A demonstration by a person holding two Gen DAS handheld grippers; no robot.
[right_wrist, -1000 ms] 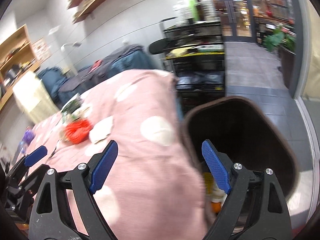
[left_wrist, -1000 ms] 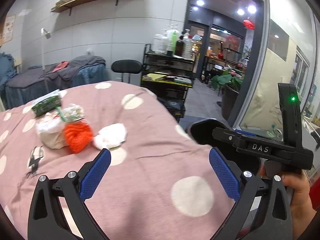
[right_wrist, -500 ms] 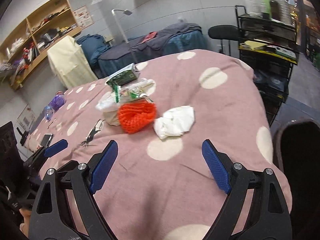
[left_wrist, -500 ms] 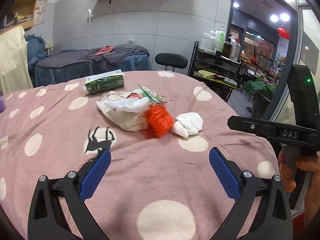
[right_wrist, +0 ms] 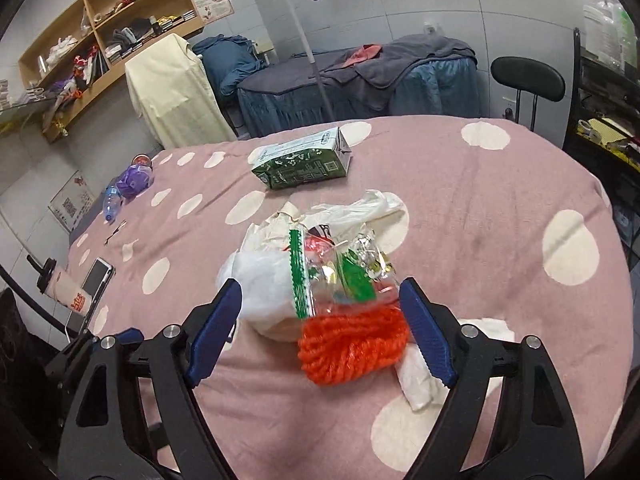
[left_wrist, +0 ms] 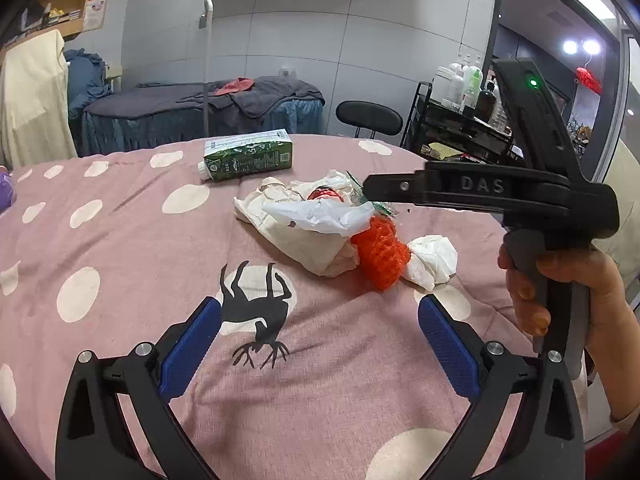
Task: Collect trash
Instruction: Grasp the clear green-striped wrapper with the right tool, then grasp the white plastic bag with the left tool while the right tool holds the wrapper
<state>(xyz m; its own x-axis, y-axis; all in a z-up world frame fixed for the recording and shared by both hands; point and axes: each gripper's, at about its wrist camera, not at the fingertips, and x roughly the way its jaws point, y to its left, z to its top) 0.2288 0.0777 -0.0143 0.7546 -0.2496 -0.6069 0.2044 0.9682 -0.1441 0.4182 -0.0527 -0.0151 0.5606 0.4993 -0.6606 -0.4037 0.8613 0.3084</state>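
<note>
Under both claws spreads a pink, white-dotted cloth covering the surface (left_wrist: 120, 248), its far edge rounding off before a blue-draped bed (left_wrist: 192, 120) and a black stool (left_wrist: 368, 116). My right claw (right_wrist: 320, 324) is closing around the trash pile, orange yarn (right_wrist: 352, 348) and a clear wrapper (right_wrist: 340, 276) between its jaws, pads not yet pressing. My left claw (left_wrist: 320, 344) hangs released over bare cloth. Beyond the pile lies a green carton (right_wrist: 304, 164).

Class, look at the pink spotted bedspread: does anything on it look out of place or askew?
Yes. A green carton lies tipped on its side, and a heap of crumpled bags, orange netting and tissue litters the bedspread.
</note>
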